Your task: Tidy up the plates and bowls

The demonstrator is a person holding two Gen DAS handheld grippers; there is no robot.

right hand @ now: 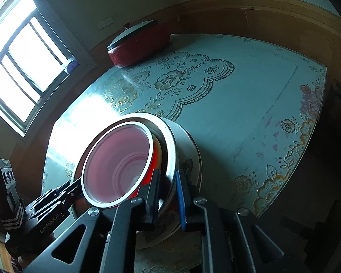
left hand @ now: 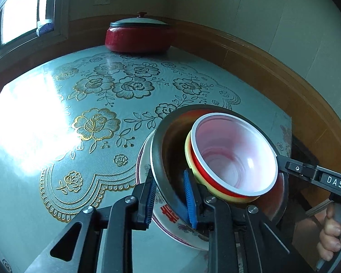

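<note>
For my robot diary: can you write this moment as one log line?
left tool: shut on steel bowl rim | right tool: shut on same rim | red bowl: tilted inside steel bowl | flowered bowl: underneath

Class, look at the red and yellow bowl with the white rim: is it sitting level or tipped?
Tipped. The red and yellow bowl leans inside the steel bowl, its mouth tilted sideways. It looks empty inside.

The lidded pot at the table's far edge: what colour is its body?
Red, clearest in the left wrist view.
</note>
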